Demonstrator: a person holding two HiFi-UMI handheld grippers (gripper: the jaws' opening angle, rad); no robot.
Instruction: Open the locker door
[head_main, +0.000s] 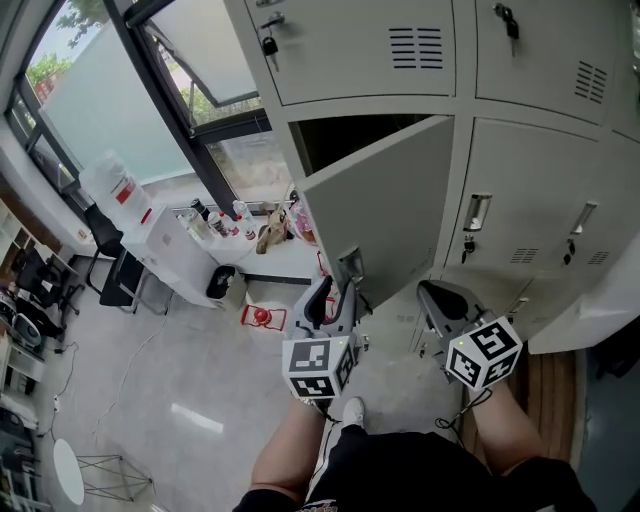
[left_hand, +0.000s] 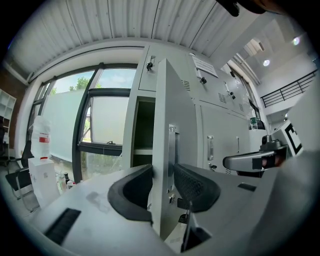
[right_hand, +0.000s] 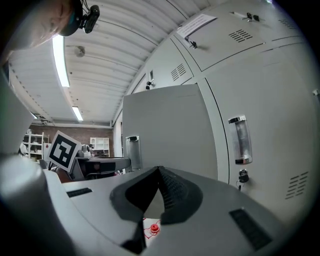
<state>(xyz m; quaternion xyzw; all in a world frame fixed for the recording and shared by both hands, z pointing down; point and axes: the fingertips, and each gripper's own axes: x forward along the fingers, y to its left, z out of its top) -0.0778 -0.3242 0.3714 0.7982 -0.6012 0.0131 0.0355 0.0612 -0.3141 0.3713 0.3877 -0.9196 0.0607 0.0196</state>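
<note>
The grey locker door (head_main: 385, 205) stands ajar, swung out from the dark compartment (head_main: 335, 140) behind it. My left gripper (head_main: 335, 292) is shut on the door's free edge, just below its metal handle (head_main: 351, 266). In the left gripper view the door (left_hand: 162, 125) runs edge-on between the two pads (left_hand: 135, 187), one on each face. My right gripper (head_main: 432, 292) hovers to the right of the door, shut, with nothing in it. In the right gripper view its tips (right_hand: 159, 172) meet in front of the door's outer face (right_hand: 165, 130).
More shut lockers with handles (head_main: 477, 212) and keys fill the wall to the right. To the left are a window, a white table with bottles (head_main: 215, 225), a black bin (head_main: 222, 282), a chair (head_main: 110, 265) and a red thing on the floor (head_main: 262, 317).
</note>
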